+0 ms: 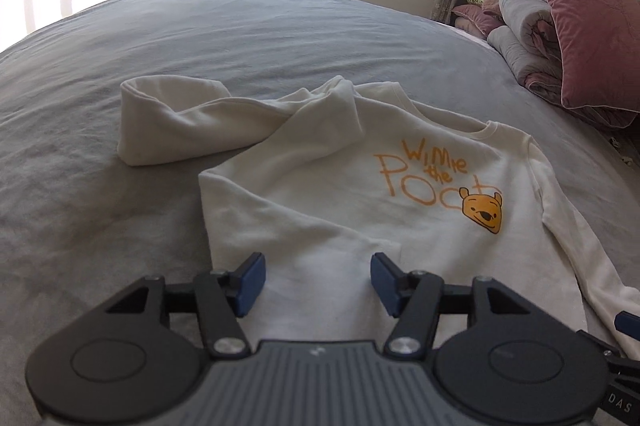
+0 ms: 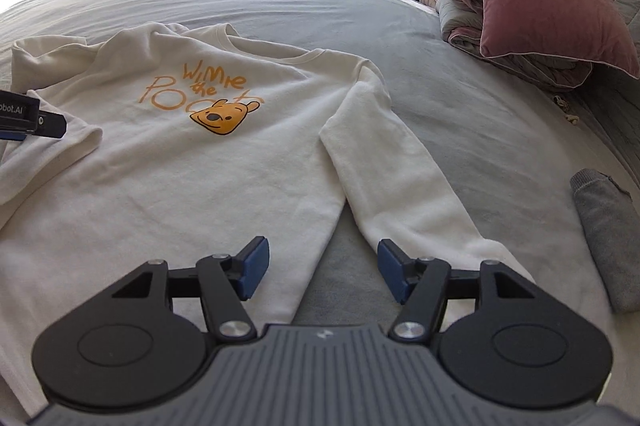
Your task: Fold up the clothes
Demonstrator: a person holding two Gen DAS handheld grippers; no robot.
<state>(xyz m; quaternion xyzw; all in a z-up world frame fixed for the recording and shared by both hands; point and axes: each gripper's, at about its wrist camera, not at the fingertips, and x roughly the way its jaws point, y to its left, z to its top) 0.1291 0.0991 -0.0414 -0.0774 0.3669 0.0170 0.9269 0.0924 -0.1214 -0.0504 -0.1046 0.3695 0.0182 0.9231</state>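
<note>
The cream sweatshirt (image 2: 168,162) lies print-up on the grey bed (image 2: 460,130), 1 sleeve stretched toward 5 o'clock. Left gripper (image 1: 318,284) and right gripper (image 2: 323,271) hover above, jaws apart, empty.

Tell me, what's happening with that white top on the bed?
A person is holding a gripper in each hand to fold clothes. A cream sweatshirt with an orange bear print lies face up on the grey bed. One sleeve is bunched across near the collar; the other sleeve lies fairly straight alongside the body. The left gripper and right gripper both hang open above the hem end, holding nothing.
</note>
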